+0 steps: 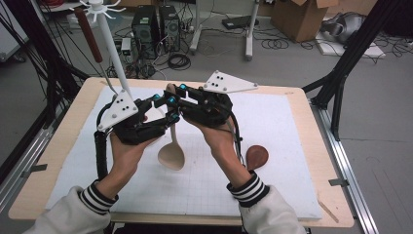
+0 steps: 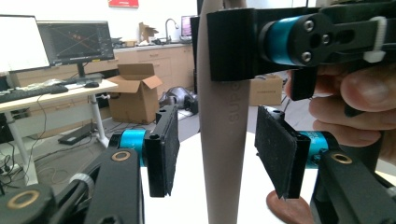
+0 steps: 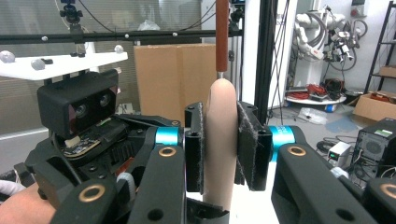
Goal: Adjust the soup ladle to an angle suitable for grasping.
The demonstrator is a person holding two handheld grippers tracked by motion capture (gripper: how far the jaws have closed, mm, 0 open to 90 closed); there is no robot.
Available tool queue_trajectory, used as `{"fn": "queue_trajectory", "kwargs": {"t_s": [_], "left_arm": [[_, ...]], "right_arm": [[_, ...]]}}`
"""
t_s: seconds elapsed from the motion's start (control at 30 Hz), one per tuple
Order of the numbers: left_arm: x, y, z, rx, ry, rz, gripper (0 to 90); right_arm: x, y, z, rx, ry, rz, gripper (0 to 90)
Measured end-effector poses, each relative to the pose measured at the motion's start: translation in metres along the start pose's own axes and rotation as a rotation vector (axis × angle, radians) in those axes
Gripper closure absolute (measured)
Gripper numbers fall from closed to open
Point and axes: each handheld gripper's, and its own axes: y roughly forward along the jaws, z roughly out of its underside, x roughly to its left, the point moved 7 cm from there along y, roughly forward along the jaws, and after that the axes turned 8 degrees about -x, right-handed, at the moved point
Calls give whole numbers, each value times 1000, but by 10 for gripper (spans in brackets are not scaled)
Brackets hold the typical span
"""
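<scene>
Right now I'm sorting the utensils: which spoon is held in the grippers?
The pale beige spoon, held upright by its handle in the right gripper. The dark brown spoon lies on the white mat; another red-brown utensil hangs on the rack.

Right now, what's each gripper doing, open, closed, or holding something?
Left gripper: open, pads on either side of the beige spoon handle, not yet touching it.
Right gripper: closed on the beige spoon's handle end.

Black tools (image 1: 168, 105), blue jaw hubs, grey three-cornered plates; white sleeves, striped cuffs.
</scene>
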Motion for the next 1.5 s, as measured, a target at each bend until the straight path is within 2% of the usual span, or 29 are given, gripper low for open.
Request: {"fn": "queue_trajectory", "kwargs": {"t_s": [0.23, 0.4, 0.97, 1.03, 1.13, 1.23, 1.33, 1.37, 1.5], "left_arm": [[0, 0, 0, 2, -12, -7, 599], [-2, 0, -1, 11, 15, -5, 680], [-1, -1, 0, 33, 34, -12, 693], [-2, -1, 1, 40, 44, -7, 693], [-1, 0, 1, 35, 38, -10, 693], [-1, -1, 0, 33, 37, -9, 693], [0, -2, 0, 33, 45, -14, 693], [1, -3, 0, 32, 48, -15, 693], [5, -7, -5, 16, 29, -24, 693]], "right_arm": [[1, 0, 0, -2, -6, 2, 744], [1, 1, 1, 1, -2, 4, 744], [-1, 2, 2, -6, -7, -32, 725], [-1, 1, 0, -19, -5, -34, 678], [-1, 1, -1, -10, 3, -38, 601], [-3, 1, -1, 0, 1, -29, 469], [-5, -2, -3, -20, 20, -27, 356], [-7, -3, -4, -28, 25, -23, 282], [-11, -9, -6, -26, 31, -5, 131]]}}
